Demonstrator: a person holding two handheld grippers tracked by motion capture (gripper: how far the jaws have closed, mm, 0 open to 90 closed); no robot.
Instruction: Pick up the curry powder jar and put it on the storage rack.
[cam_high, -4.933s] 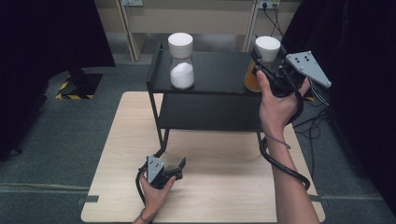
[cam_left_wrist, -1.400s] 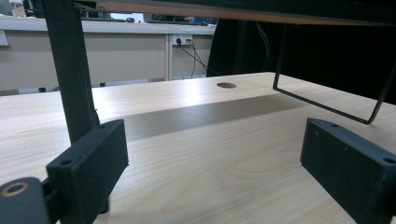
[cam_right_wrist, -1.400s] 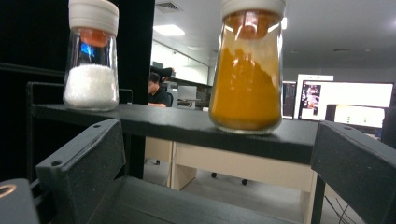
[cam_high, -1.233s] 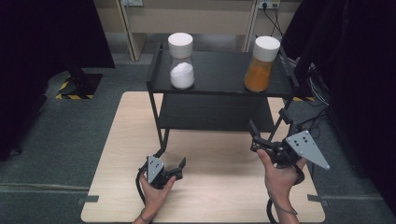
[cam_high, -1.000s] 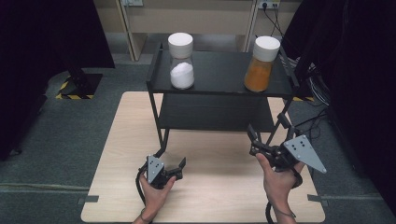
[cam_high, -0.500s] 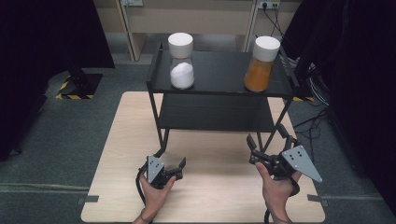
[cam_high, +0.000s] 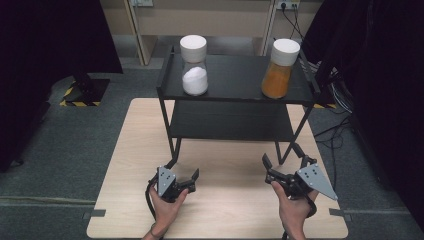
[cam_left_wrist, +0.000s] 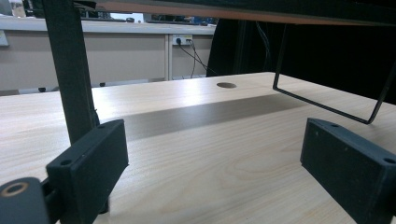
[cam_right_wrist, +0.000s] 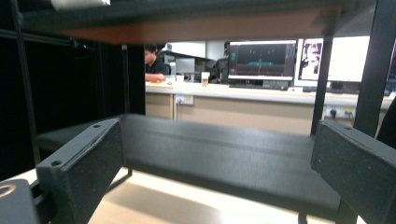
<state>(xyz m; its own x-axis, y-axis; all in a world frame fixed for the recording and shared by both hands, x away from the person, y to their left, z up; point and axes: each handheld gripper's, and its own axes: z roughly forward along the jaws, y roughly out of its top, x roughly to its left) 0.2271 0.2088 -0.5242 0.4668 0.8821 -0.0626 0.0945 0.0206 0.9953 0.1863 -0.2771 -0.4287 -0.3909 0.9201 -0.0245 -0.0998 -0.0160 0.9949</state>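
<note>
We see the left gripper (cam_high: 189, 179) and the right gripper (cam_high: 284, 161) low over the table (cam_high: 225, 210), both with jaws wide and empty; the orange jar (cam_high: 280, 70) and white jar (cam_high: 194, 66) stand on the black shelf (cam_high: 235, 80)

We look along our right gripper (cam_right_wrist: 212, 172), its two black jaws wide apart with nothing between them. Ahead lies the rack's dark lower shelf (cam_right_wrist: 224, 154) above the pale wooden table (cam_right_wrist: 154, 205); lit monitors (cam_right_wrist: 261, 60) glow beyond.
</note>
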